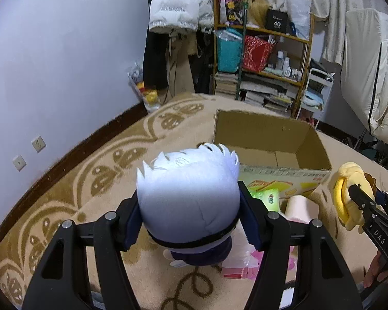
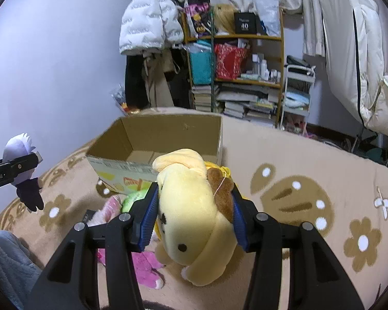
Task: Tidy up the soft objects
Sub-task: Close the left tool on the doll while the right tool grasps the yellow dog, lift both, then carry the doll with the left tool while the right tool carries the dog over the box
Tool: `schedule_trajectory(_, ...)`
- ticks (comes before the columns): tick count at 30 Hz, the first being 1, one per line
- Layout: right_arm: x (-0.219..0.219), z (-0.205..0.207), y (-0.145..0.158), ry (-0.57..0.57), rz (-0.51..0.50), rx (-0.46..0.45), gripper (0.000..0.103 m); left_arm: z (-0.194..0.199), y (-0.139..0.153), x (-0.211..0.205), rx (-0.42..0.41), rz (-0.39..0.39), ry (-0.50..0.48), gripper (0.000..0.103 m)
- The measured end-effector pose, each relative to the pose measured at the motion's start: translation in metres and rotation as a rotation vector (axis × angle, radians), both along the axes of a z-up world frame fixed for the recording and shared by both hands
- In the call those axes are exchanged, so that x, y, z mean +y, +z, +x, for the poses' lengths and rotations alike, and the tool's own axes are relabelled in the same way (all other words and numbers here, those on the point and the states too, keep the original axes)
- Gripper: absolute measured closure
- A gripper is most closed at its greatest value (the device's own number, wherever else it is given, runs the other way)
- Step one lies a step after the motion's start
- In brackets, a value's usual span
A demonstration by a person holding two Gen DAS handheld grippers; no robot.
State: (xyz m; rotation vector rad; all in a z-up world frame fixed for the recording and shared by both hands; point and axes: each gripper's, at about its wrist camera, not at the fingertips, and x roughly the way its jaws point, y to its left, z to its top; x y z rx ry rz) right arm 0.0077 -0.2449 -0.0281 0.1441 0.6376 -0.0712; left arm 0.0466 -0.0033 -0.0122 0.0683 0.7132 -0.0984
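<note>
A patterned beige carpet (image 1: pixel 72 186) covers the floor, and an open cardboard box (image 1: pixel 269 142) sits on it at the far side, mouth up. Nearer, the left gripper (image 1: pixel 188 217) clamps the white-haired doll (image 1: pixel 188 193) by its head, body hanging down, long axis upright. To its right, the right gripper (image 2: pixel 194 214) squeezes the yellow plush dog (image 2: pixel 194 214), head nearest the camera, body stretching toward the box.

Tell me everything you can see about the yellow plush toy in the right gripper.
The yellow plush toy is a soft, dog-like figure of pale yellow fabric with a brown cap-like patch, a small dark eye and a floppy ear. The right gripper clamps it between its blue pads, off the carpet, in front of the open cardboard box. In the left wrist view, a yellow ring shows on its side.
</note>
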Motion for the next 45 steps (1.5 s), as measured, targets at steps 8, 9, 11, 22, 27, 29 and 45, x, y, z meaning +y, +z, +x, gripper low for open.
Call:
schedule_trajectory(8, 0.005, 0.0, 0.014, 0.02, -0.005, -0.07, 0.049, -0.014, 0.029, -0.013, -0.092, 0.016, -0.049, 0.039)
schedule_trajectory(9, 0.006, 0.001, 0.017, 0.024, -0.005, -0.082, 0.049, -0.015, 0.033, -0.015, -0.108, 0.02, -0.051, 0.039)
schedule_trajectory(11, 0.008, 0.003, 0.02, 0.03, -0.006, -0.096, 0.049, -0.016, 0.041, -0.017, -0.127, 0.016, -0.05, 0.039)
schedule_trajectory(22, 0.004, 0.027, 0.034, 0.013, -0.011, -0.172, 0.048, 0.004, 0.067, -0.022, -0.203, -0.011, -0.038, 0.039)
schedule_trajectory(27, 0.0, 0.043, 0.039, 0.001, -0.034, -0.202, 0.048, 0.021, 0.07, -0.034, -0.224, 0.012, -0.058, 0.039)
schedule_trajectory(29, -0.002, 0.051, 0.039, -0.002, -0.036, -0.206, 0.048, 0.03, 0.069, -0.039, -0.222, 0.009, -0.063, 0.039)
schedule_trajectory(45, -0.014, 0.1, 0.025, -0.019, -0.068, -0.196, 0.046, 0.085, 0.031, -0.062, -0.175, -0.007, -0.126, 0.039)
